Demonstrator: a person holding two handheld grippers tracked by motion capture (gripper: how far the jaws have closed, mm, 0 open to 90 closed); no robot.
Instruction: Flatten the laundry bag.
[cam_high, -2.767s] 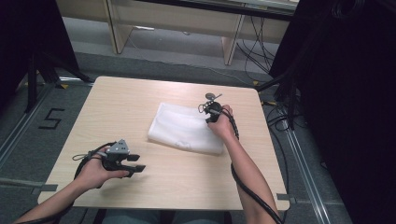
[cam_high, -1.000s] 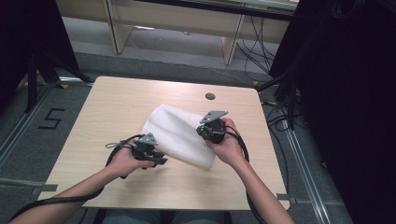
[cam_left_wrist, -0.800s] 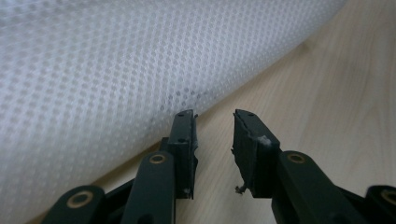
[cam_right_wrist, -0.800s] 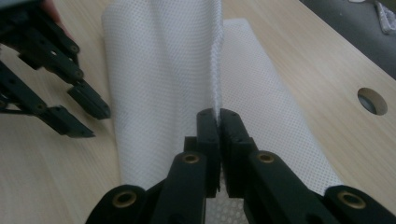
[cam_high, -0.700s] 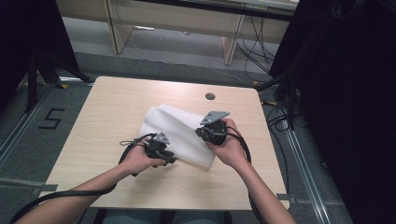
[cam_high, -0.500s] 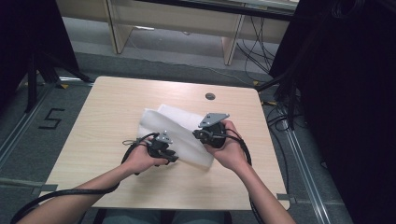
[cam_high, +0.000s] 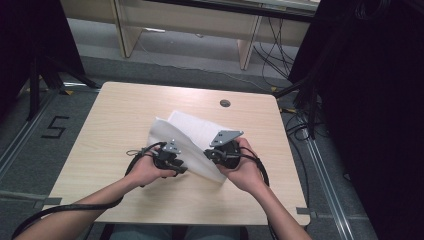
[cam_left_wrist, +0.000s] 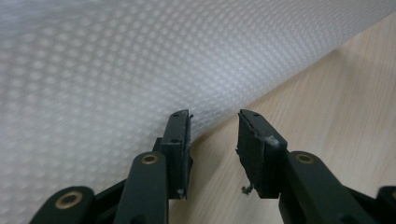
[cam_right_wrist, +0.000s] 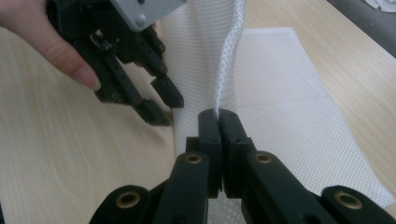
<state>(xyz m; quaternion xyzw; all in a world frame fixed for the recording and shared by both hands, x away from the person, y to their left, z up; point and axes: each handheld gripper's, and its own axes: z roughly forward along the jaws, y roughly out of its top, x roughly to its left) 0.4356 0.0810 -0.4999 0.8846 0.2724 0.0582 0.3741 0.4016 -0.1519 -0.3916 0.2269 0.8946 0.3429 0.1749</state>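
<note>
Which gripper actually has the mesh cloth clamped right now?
The right gripper: its jaws are shut on the white mesh cloth. The left gripper is open beside its edge.

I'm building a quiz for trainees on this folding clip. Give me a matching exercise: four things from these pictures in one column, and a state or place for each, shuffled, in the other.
Column A
1. left gripper
2. right gripper
3. white mesh cloth
4. small dark round hole

Column B
a. jaws pinched on a raised cloth edge
b. in the tabletop near the far edge
c. jaws apart at the cloth's edge
d. partly lifted off the table, partly lying flat

Pairs: 1-c, 2-a, 3-d, 4-b
</note>
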